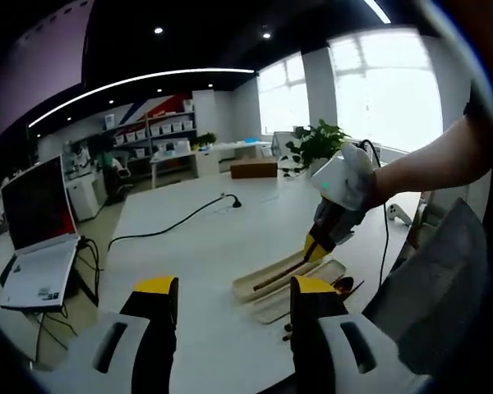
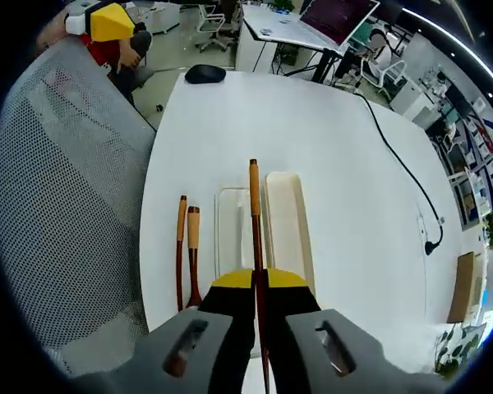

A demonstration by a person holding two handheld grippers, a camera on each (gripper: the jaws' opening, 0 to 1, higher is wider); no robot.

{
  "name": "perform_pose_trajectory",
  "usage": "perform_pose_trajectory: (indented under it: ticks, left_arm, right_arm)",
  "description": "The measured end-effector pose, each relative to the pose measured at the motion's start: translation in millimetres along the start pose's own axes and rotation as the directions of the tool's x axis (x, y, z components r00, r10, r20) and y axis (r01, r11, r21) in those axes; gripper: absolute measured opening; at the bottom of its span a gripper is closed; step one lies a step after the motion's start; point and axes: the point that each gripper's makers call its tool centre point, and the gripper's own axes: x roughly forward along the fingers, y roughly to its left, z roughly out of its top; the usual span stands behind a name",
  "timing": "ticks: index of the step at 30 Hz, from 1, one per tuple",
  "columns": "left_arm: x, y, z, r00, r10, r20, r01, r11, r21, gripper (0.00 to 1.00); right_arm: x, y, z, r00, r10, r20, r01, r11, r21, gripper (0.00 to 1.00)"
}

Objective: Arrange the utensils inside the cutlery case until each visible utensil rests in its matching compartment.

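White table (image 2: 329,148) edge beside case (image 2: 286,222), claw (image 2: 260,283) clamping utensil (image 2: 254,215).

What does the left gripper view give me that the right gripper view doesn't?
Left gripper view: bright windows, wall shelves, the person's forearm behind the right claw, and the open left claw.

Right gripper view: a black computer mouse, and a top-down look along the case with two loose brown wooden-handled utensils on the table beside it.

Shared: the white table, the cream two-compartment cutlery case, the long brown wooden utensil gripped by the right claw, and the black cable.
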Motion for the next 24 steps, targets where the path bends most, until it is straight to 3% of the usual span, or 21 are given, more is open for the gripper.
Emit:
perform_pose_trajectory:
  ticks: [11,17,19,21,24]
  left_arm:
    - [1.9,-2.5,-2.7,1.000,-0.012,-0.016,0.012,1.000,-0.002,0.56]
    - [2.5,-2.9,-3.9,1.000,-0.015,-0.024,0.015,1.000,-0.005,0.56]
    - [2.0,-1.5,-2.7,1.000,-0.008,-0.019,0.008,1.000,-0.004,0.55]
    - [-2.1,9.6,7.6,0.998,0.051,0.029,-0.052,0.998,0.021,0.53]
    - [-3.9,11.8,7.1,0.998,0.045,0.037,-0.044,0.999,-0.015,0.53]
  right_arm:
    - [10.4,-17.6,-4.8,1.000,-0.026,-0.008,0.026,1.000,0.005,0.00]
    - [18.3,-34.6,-4.7,0.995,-0.094,0.009,0.094,0.995,0.015,0.00]
    - [22.0,-37.4,-5.5,0.993,-0.114,0.006,0.114,0.993,0.005,0.00]
    - [26.0,-40.1,-6.5,0.992,-0.130,0.007,0.130,0.992,-0.004,0.00]
    - [31.4,-41.0,-9.3,0.991,-0.131,0.005,0.131,0.991,-0.001,0.00]
